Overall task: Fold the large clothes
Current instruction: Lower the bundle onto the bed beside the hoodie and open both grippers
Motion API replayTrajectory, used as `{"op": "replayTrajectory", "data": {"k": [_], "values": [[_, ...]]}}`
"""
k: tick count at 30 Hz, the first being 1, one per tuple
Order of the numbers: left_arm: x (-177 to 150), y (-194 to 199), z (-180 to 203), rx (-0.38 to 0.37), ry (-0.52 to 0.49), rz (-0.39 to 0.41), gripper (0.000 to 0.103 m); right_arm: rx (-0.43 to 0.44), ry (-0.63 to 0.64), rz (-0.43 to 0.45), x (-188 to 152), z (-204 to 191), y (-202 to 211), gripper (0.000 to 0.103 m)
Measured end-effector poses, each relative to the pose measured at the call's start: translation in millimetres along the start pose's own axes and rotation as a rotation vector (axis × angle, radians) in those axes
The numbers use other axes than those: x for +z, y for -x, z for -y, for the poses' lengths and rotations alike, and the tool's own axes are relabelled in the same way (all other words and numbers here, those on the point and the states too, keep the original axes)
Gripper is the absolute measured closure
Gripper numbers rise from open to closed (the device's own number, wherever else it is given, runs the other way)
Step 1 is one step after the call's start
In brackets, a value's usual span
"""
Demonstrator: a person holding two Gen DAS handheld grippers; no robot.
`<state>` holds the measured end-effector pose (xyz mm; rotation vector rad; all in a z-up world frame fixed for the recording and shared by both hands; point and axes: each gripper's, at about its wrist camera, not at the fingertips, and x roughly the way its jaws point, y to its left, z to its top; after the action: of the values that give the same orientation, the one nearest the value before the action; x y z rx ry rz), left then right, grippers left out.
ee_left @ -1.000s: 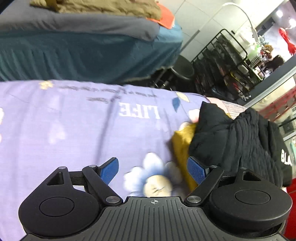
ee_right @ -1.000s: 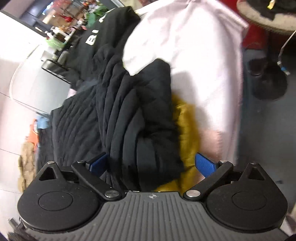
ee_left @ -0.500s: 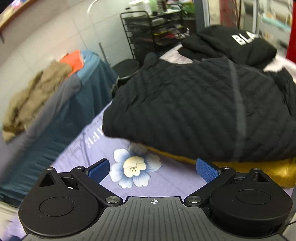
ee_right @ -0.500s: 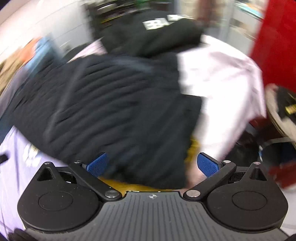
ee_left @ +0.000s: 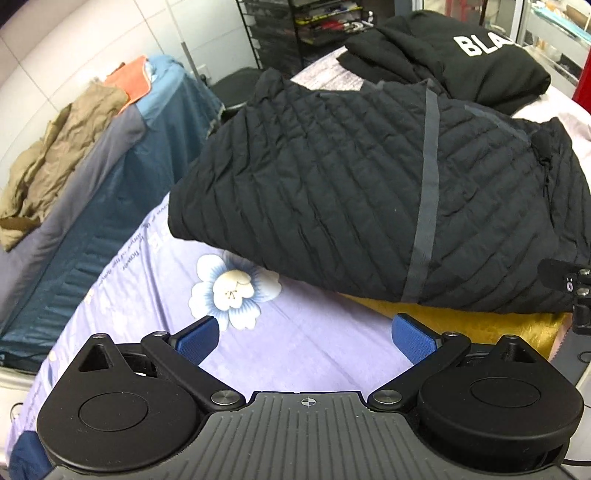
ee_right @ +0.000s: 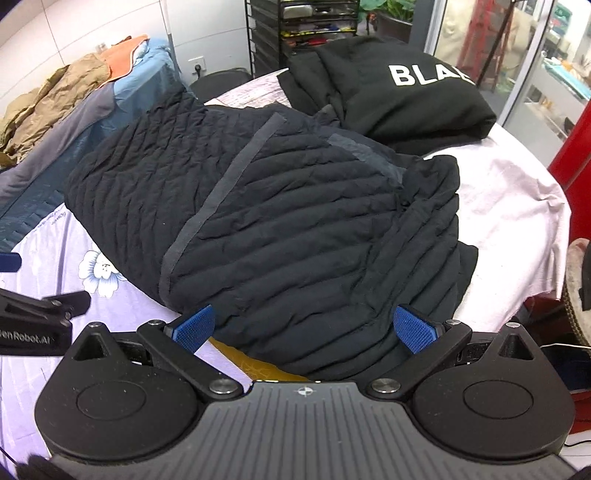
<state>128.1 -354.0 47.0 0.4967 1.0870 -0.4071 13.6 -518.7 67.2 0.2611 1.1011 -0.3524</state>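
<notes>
My left gripper hovers low over the lilac floral sheet, jaws spread wide, nothing between the blue pads. My right gripper likewise has its jaws spread, with the near hem of the black quilted jacket lying between the pads but not pinched. The jacket lies in a folded bundle in the middle of the surface, a grey strip running diagonally across its top, and it rests on a mustard-yellow garment whose edge shows under its near side. Behind it, touching its far edge, lies a folded black sweatshirt printed with white letters "BLA". A pale pink cloth covers the surface's right side under the jacket. Containers: a black wire rack stands beyond the surface, its shelves holding assorted small items too small to identify. To the left, a blue-covered bed carries a crumpled tan garment and an orange cloth.
</notes>
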Motion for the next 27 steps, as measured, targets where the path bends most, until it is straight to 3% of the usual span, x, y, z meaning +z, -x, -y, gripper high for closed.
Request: {"op": "replayTrajectory", "data": {"k": [27], "values": [[-5.2, -1.2, 11.0, -0.025, -0.014, -0.015, 0.000, 0.043, -0.013, -0.034, -3.3, 0.8, -6.7, 0.000]]}}
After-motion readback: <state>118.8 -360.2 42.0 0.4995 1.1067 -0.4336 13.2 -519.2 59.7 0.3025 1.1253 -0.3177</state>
